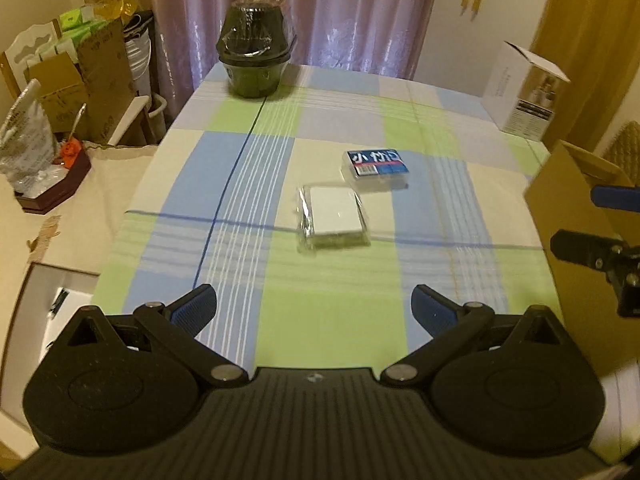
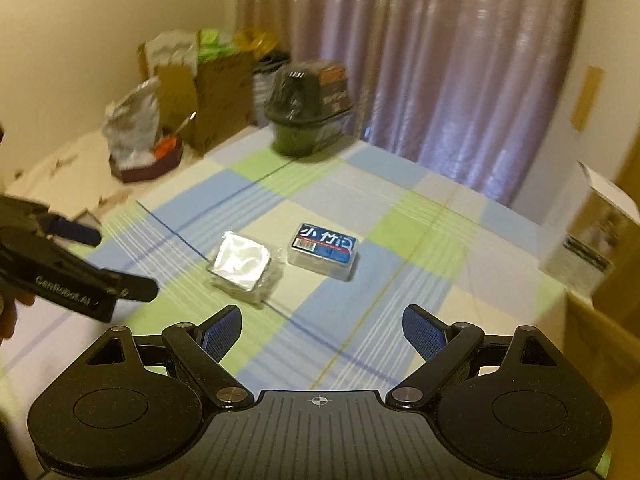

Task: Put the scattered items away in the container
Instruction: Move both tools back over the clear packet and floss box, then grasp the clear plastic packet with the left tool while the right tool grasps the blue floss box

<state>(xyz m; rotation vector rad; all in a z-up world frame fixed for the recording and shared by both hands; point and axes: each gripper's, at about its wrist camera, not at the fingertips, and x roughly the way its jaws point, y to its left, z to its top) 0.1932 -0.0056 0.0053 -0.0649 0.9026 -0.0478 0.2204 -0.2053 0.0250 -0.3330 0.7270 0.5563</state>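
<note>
Hovering above the checked-cloth surface (image 1: pixel 256 184), both grippers have their blue-padded fingers spread wide with nothing between them. The clear-wrapped white square packet (image 1: pixel 334 216) lies mid-surface, just beside the clear plastic box with a blue label (image 1: pixel 376 170). The open brown cardboard box (image 1: pixel 576 216), probably the container, stands at the right edge. The left gripper (image 1: pixel 314 308) seems lined up with the packet. A good grasp would straddle its two opposite edges squarely, low to the cloth, since slippery wrap may slide. The right gripper (image 2: pixel 322 334) faces both items and could take the labelled box.
</note>
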